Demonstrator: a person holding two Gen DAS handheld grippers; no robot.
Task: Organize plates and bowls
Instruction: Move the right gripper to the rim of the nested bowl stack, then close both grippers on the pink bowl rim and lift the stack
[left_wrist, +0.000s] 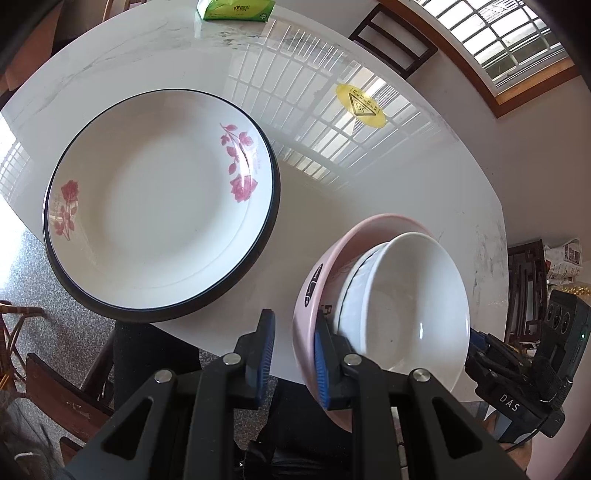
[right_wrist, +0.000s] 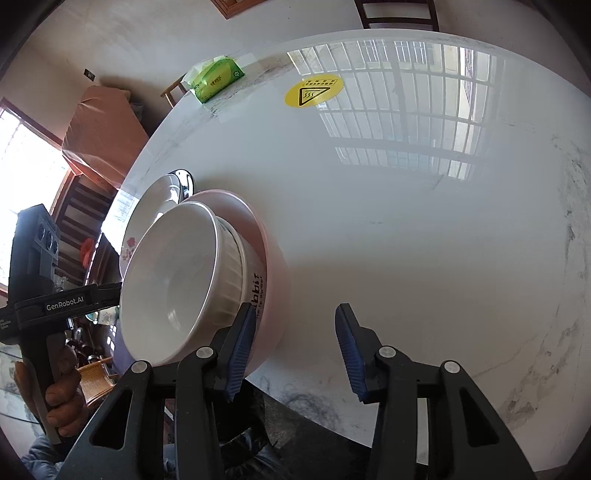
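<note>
White marble table (left_wrist: 424, 206), glossy and grey-veined, carrying window-grille reflections; it bears every piece listed.

Item 1: white bowl (left_wrist: 406, 306), ribbed outside with a thin dark line under the rim, nested in the pink bowl (left_wrist: 314, 280). The pink bowl has dark lettering on its wall. The pair sits at the near table edge, between the two grippers, and looks tilted in both views.

Item 2: plate (left_wrist: 159, 199), white with a black rim and pink rose prints. It lies flat, ahead and to the left of the left gripper's fingers, well apart from them. A second dark rim shows beneath it, so it appears to rest on another plate.

Item 3: left gripper (left_wrist: 293, 354), black frame with blue ribbed pads. Its fingers stand only slightly spread with nothing between them. The right-hand pad lies against the outer wall of the pink bowl; the other pad hangs free over the table edge.

Item 4: right gripper (right_wrist: 295, 354), same make. Its fingers are spread wide, with bare table in the gap. The left-hand finger is right at the pink bowl's wall; whether it touches, I cannot tell.

Item 5: hand (right_wrist: 62, 391) around the left gripper's handle, seen left of the bowls from the right wrist.

Item 6: yellow round sticker (left_wrist: 364, 105), on the tabletop far beyond both sets of fingertips.

Item 7: green tissue pack (right_wrist: 218, 79), at the far table edge.
</note>
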